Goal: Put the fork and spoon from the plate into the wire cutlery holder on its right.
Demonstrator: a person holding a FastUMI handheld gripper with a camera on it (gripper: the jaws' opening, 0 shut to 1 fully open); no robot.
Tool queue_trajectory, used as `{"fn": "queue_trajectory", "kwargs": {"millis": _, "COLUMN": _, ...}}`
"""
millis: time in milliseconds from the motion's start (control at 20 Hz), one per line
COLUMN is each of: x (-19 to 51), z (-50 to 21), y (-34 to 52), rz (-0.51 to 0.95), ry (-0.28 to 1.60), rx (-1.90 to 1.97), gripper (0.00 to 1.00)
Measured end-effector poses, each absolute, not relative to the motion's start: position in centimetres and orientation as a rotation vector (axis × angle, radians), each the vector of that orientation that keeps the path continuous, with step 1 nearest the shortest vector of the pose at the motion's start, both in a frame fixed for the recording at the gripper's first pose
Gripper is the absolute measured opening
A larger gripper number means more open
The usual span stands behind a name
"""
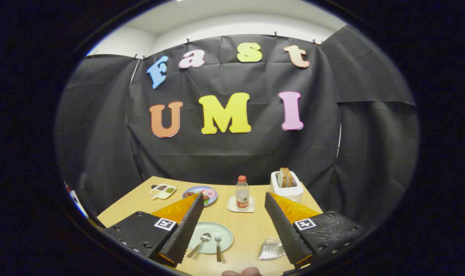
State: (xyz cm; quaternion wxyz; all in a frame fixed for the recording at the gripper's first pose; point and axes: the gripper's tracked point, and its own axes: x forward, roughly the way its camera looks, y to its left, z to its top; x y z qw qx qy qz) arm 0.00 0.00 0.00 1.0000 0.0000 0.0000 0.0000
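The gripper (232, 203) is hovering with its fingers wide apart, holding nothing; the spoon (200, 243) and fork (218, 245) are lying on the plate (226, 234) between them, wire cutlery holder (271, 249) beside.

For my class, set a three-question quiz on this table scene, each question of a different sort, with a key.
1. True or false: the fork and spoon lie on the green plate.
2. What stands on the small white mat? A) a bottle B) a mug C) a bowl
3. Is the gripper open or shut?

Key:
1. True; the fork's handle overhangs the rim.
2. A, the bottle.
3. Open, its fingers wide apart above the plate, holding nothing; the cutlery holder sits right of the plate.
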Motion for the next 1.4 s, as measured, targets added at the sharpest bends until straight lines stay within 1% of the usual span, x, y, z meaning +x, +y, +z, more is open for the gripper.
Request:
{"fn": "queue_trajectory", "kwargs": {"millis": 350, "x": -0.6, "z": 0.7, "y": -0.3, "rz": -0.015, "ry": -0.030, "rx": 0.019, "gripper": 0.96}}
{"fn": "queue_trajectory", "kwargs": {"millis": 550, "x": -0.3, "z": 0.1, "y": -0.5, "rz": -0.031, "ry": -0.016, "rx": 0.034, "gripper": 0.96}}
{"fn": "queue_trajectory", "kwargs": {"millis": 750, "x": 1.0, "z": -1.9, "y": -0.5, "rz": -0.048, "ry": 0.069, "rx": 0.011, "gripper": 0.96}}
{"fn": "queue_trajectory", "kwargs": {"millis": 1200, "x": 3.3, "z": -6.3, "y": 1.7, "rz": 0.022, "ry": 0.230, "rx": -0.074, "gripper": 0.97}}
{"fn": "queue_trajectory", "kwargs": {"millis": 1300, "x": 3.9, "z": -8.4, "y": 2.4, "rz": 0.048, "ry": 0.297, "rx": -0.090, "gripper": 0.97}}
{"fn": "queue_trajectory", "kwargs": {"millis": 1400, "x": 4.4, "z": -11.4, "y": 3.2, "rz": 0.083, "ry": 0.428, "rx": -0.083, "gripper": 0.97}}
